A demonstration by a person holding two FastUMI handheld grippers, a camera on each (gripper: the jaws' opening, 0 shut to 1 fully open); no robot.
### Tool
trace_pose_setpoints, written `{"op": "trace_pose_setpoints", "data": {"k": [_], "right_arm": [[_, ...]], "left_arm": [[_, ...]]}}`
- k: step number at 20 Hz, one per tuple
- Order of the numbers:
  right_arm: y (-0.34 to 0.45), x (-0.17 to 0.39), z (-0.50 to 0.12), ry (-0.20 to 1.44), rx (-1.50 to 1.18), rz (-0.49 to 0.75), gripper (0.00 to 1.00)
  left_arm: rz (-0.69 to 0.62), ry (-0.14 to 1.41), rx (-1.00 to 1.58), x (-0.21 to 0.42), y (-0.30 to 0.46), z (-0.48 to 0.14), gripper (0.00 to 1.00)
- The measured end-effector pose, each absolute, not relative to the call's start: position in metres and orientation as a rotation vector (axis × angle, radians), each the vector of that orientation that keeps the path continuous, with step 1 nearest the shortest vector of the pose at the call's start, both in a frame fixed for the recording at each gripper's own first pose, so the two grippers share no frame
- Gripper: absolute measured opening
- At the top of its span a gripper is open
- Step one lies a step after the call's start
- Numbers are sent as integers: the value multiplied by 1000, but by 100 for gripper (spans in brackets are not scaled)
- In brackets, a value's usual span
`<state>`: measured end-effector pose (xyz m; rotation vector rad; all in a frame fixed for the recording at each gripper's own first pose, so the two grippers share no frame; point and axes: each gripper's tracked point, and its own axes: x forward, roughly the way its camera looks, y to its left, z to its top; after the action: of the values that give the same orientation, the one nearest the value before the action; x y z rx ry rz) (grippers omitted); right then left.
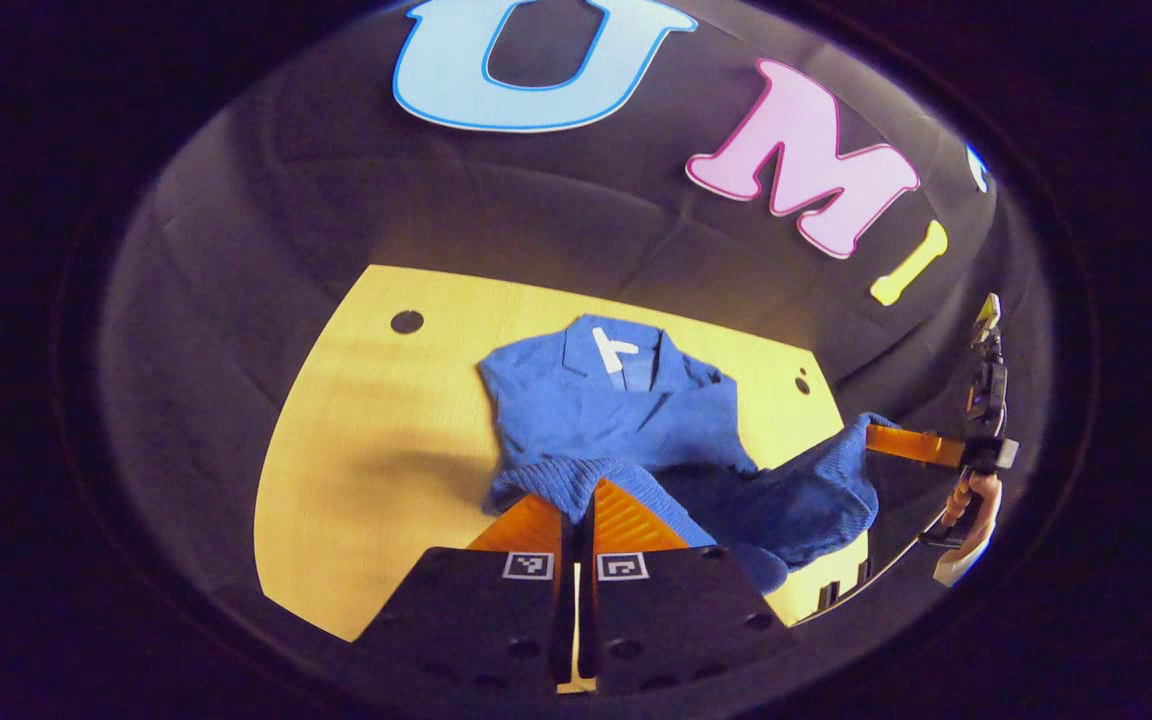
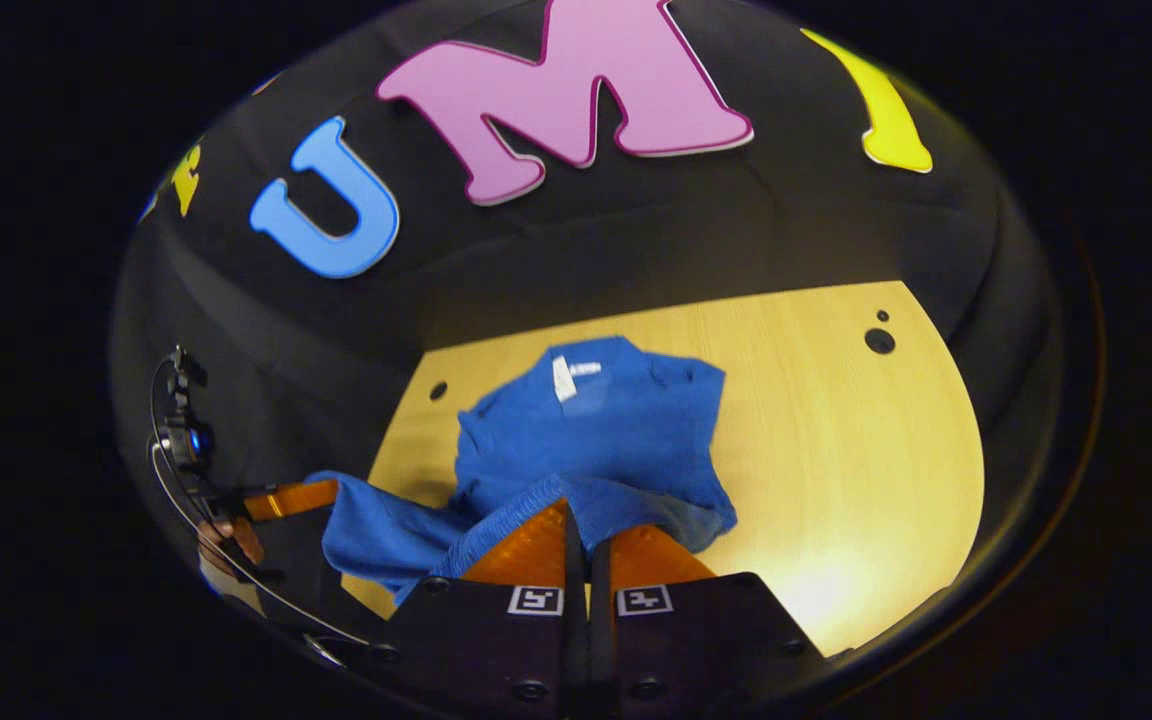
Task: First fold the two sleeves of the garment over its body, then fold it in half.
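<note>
Left gripper (image 1: 576, 505): its two orange ribbed fingers sit at the bottom of the left gripper view, drawn together and pinching the ribbed hem of the blue knitted garment (image 1: 616, 420).
Right gripper (image 2: 586, 525): in the right gripper view its orange fingers are likewise closed tight, with the ribbed hem caught between them.
Each seen from the other: in the left gripper view the right gripper's orange finger reaches into the hem at the garment's right corner, a hand (image 1: 976, 500) behind it; in the right gripper view the left gripper appears at far left, holding the opposite corner.
Garment position: near the middle of the pale yellow wooden tabletop (image 1: 366, 470); the collar end lies flat toward the far edge, the hem end is raised off the wood between the two grippers.
Near edge: one lifted hem corner hangs out past the table's near edge.
Open room: broad bare wood lies on both sides of the garment, with a narrow bare strip beyond the collar.
Far edge: small dark round holes (image 1: 406, 322) sit near the far corners, clear of the cloth.
Label: a small white tag (image 1: 616, 350) at the collar; any writing on it is too small to read.
Markers: black-and-white square codes on each gripper body.
</note>
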<state>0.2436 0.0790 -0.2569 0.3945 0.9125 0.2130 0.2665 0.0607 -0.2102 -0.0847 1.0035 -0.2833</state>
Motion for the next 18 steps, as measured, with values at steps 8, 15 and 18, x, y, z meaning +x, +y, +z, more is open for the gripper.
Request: {"op": "trace_pose_setpoints", "data": {"k": [8, 15, 18], "right_arm": [[22, 426, -432, 1055, 334, 7, 4], [17, 425, -489, 1137, 247, 71, 70], [12, 432, -475, 1071, 226, 81, 98]], "left_arm": [[-113, 1067, -45, 452, 68, -337, 0], [-77, 1078, -99, 472, 46, -382, 55], [-62, 1077, 22, 467, 60, -364, 76]]}}
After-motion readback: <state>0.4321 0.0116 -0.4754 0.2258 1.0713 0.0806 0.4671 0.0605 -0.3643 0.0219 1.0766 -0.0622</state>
